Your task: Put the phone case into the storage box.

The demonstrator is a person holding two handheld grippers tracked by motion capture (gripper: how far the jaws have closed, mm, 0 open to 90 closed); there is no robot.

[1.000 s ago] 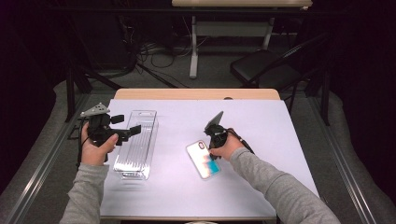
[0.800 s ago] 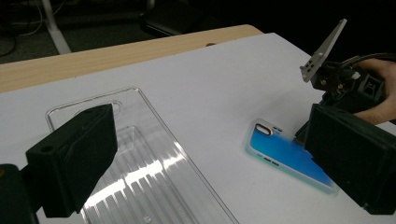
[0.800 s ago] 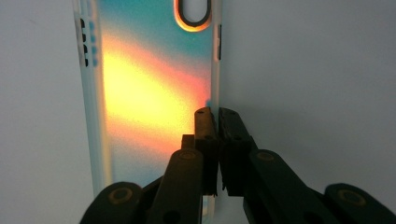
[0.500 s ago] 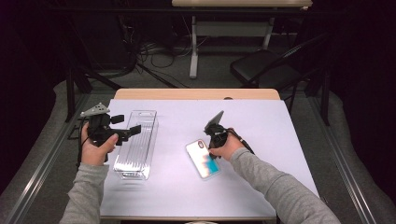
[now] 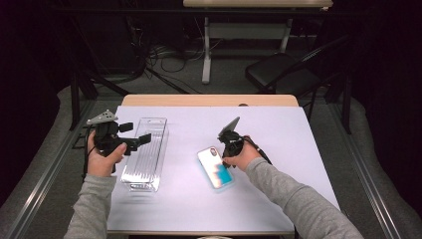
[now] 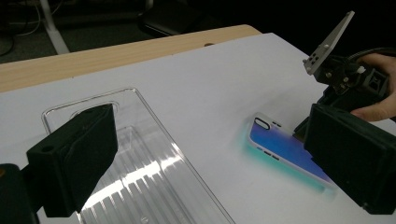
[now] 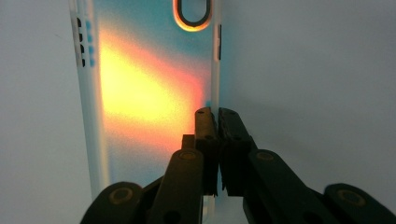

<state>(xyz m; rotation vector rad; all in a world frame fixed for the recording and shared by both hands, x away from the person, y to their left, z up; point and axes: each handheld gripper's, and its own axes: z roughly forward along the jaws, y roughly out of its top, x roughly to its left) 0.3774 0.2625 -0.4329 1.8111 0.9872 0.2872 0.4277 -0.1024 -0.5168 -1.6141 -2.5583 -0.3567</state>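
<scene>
While both hands hover, white-covered table (image 5: 278,129) carries clear ribbed plastic tray (image 5: 144,154) at left and iridescent blue phone case (image 5: 215,167) near centre, lying flat, well apart from tray. Left tongs (image 5: 142,139) over tray, jaws apart, empty. Right tongs (image 7: 215,116) clamped together on case's side edge.

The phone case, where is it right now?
In the high view the phone case lies flat on the white table, right of the clear tray, at the right gripper.
</scene>
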